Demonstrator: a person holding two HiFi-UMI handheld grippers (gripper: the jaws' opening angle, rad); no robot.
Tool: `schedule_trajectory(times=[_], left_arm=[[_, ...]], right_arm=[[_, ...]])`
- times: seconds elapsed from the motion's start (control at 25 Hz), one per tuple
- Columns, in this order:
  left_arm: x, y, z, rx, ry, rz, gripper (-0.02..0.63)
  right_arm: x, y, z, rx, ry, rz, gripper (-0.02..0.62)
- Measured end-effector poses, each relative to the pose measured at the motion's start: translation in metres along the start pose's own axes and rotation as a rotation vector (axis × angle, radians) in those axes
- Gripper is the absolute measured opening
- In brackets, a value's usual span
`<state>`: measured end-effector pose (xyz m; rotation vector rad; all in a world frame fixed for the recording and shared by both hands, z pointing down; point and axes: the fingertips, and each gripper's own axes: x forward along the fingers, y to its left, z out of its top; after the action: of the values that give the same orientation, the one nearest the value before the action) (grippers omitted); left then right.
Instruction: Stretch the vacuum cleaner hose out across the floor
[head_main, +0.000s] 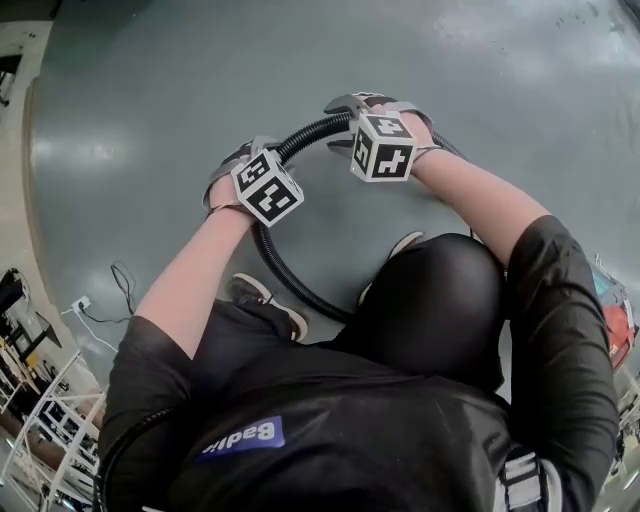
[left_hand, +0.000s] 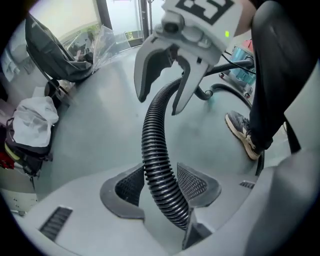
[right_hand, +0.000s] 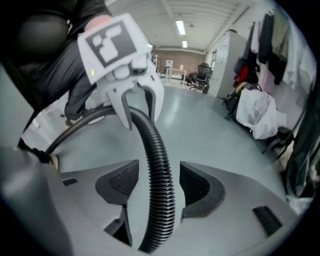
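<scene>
A black ribbed vacuum hose (head_main: 265, 255) curves in a loop over the grey floor in front of the person's knees. My left gripper (head_main: 262, 150) is on the loop's upper left. In the left gripper view its pads (left_hand: 132, 184) press both sides of the hose (left_hand: 152, 145). My right gripper (head_main: 340, 122) straddles the hose's top further right. In the right gripper view the hose (right_hand: 160, 160) runs between its pads (right_hand: 197, 182) with a gap on each side, so the jaws are open. Each gripper shows in the other's view, the right gripper (left_hand: 160, 100) and the left gripper (right_hand: 137, 107).
The person's shoes (head_main: 265, 295) stand just inside the loop. A white cable and socket (head_main: 85, 305) lie on the floor at the left, by wire shelving (head_main: 40, 420). Bags (left_hand: 30, 120) are piled along one wall. A white bag (right_hand: 260, 112) sits by a cabinet.
</scene>
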<state>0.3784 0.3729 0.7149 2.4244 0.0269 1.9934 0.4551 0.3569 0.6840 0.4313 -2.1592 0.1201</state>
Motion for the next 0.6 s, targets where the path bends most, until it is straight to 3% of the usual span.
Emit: schedule_trajectory(times=[0.16, 0.24, 0.28, 0.32, 0.48, 0.6], left_arm=[[-0.047, 0.012, 0.012, 0.034, -0.035, 0.026, 0.215], [-0.063, 0.017, 0.013, 0.047, -0.070, 0.046, 0.215], [-0.068, 0.021, 0.011, 0.043, -0.091, 0.065, 0.215], [-0.072, 0.026, 0.009, 0.033, -0.113, 0.095, 0.215], [-0.083, 0.052, 0.006, -0.046, -0.196, 0.221, 0.226], [-0.085, 0.065, 0.001, -0.148, -0.256, 0.224, 0.275]], right_arm=[[0.010, -0.016, -0.001, -0.189, 0.127, -0.050, 0.246], [0.018, -0.018, 0.011, -0.189, 0.115, -0.042, 0.244], [0.021, -0.019, 0.020, -0.152, 0.094, -0.035, 0.222], [0.023, -0.023, 0.027, -0.104, 0.078, -0.029, 0.141], [0.018, -0.046, 0.024, 0.058, 0.115, 0.005, 0.137], [0.013, -0.070, 0.006, 0.192, 0.158, -0.016, 0.137]])
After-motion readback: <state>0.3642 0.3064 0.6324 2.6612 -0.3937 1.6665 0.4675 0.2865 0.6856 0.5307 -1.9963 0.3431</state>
